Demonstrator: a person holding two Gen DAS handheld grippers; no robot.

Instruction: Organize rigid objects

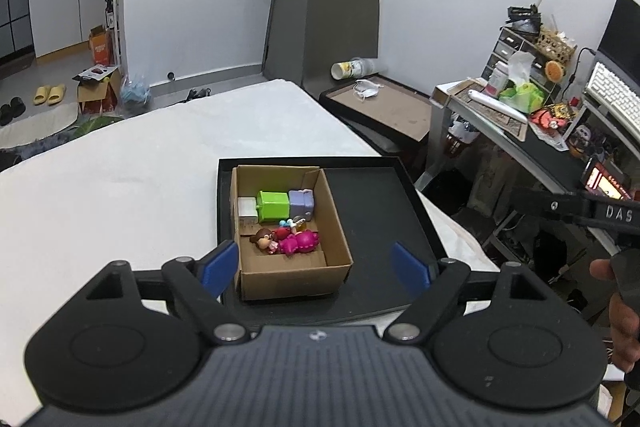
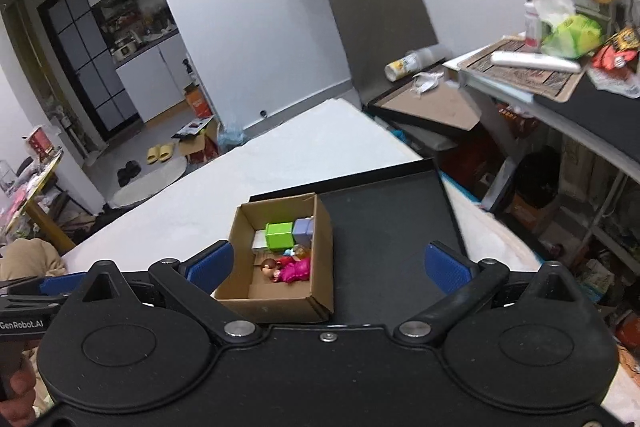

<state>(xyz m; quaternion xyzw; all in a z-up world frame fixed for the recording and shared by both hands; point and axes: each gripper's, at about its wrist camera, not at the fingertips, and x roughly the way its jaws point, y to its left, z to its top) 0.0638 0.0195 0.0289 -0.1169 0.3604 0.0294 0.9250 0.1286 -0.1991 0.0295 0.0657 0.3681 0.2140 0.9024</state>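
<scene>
A: What is the largest thing here?

B: The white bench (image 1: 132,163), covered in a pale cloth. Past its far right corner stands a grey chair (image 1: 340,31) with a tipped paper cup (image 1: 352,68) on its seat, and to the right a cluttered desk (image 1: 516,123) carries a keyboard (image 1: 614,95) and a green bag (image 1: 522,95).

A: And on the bench itself?

B: A black tray (image 1: 380,203) lies near the right edge. In its left part sits an open cardboard box (image 1: 292,267); the right part of the tray is bare black surface.

A: What is in the box?

B: Along the far side, a row: a white block (image 1: 247,211), a green block (image 1: 273,205) and a lavender block (image 1: 301,202), touching one another. In front of them lies a pink figure (image 1: 300,242) on its side, beside a small doll with brown hair (image 1: 262,239). Some tiny pieces lie between the rows, too small to name.

A: Does anything stand in the way?

B: The box walls hide part of the toys in the right wrist view; nothing else covers them.

A: The tongs?

B: The left tongs (image 1: 316,267) are spread wide and hold nothing, hovering over the near side of the box. The right tongs (image 2: 328,263) are likewise wide and hold nothing, the box showing between the blue pads (image 2: 210,263).
</scene>
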